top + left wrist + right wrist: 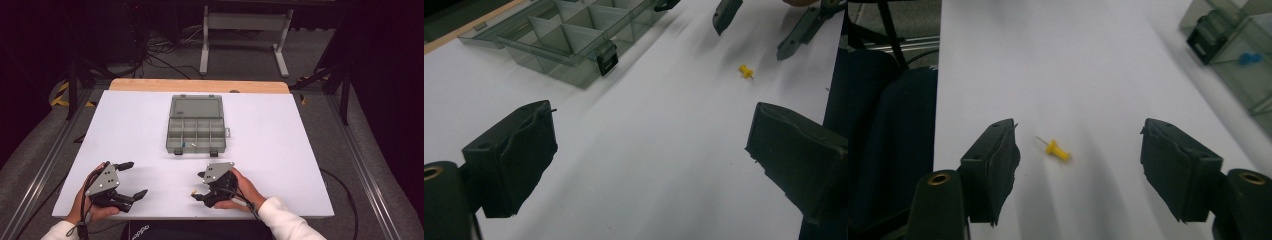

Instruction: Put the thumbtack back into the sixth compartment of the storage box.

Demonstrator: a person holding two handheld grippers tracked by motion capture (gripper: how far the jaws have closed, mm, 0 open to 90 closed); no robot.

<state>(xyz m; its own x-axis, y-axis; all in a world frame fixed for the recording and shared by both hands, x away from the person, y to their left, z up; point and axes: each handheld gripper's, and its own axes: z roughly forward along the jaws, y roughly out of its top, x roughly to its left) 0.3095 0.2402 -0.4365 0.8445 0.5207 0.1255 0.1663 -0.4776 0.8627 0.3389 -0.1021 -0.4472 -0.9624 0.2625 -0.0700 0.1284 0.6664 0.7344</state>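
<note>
My right gripper point(1078, 160) stood wide open, its jaws either side of the yellow pushpin point(1058, 150), which lay on the white table point(280, 140) well short of the compartment box point(196, 125). My left gripper point(132, 179), also wide, held nothing, farther from the pushpin.

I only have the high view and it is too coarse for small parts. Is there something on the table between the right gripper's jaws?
Observer: Yes, a yellow pushpin lies on its side between the open jaws of the right gripper, touching neither.
Operator: Anything in the organiser box?
Observer: A blue pushpin sits in a front compartment of the organiser box.
Operator: And the left gripper?
Observer: The left gripper is open over bare table.
</note>
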